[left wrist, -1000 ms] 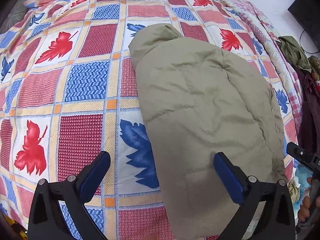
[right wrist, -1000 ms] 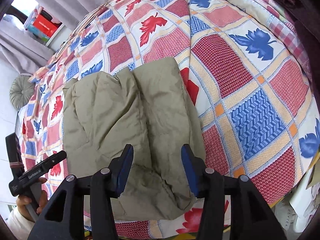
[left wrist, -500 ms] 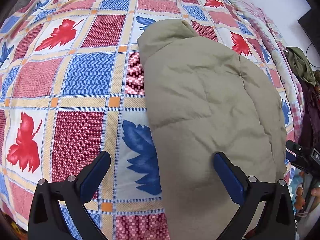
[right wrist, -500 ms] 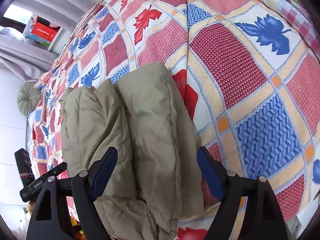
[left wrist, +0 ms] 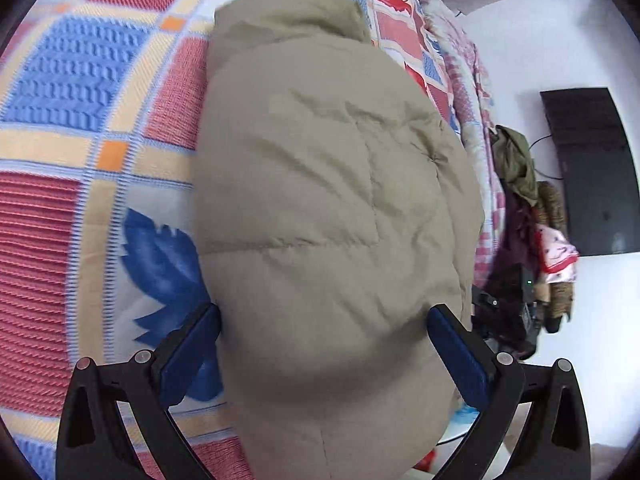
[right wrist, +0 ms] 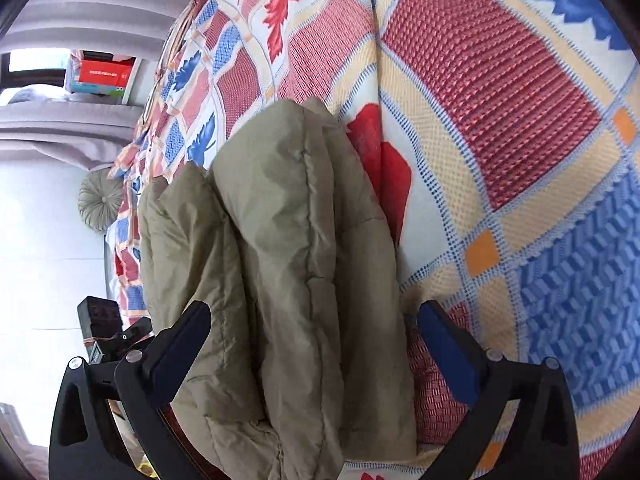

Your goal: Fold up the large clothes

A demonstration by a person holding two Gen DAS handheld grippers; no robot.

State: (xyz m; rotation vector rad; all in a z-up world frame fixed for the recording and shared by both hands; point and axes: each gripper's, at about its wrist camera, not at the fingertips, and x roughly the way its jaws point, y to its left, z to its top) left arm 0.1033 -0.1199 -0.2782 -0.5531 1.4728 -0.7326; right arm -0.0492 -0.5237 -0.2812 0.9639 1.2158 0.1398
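Padding makes the olive quilted jacket soft, bulky and springy; it fills mid-frame on the patterned bedspread; left gripper spread wide around its near end, right gripper opening astride it; best pinched at the doubled hem edge.

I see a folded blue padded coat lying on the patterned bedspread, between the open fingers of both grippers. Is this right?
Not quite: the padded coat is olive-khaki, not blue, as both wrist views show. The rest holds: it lies folded on the patterned bedspread, between the open fingers of both grippers.
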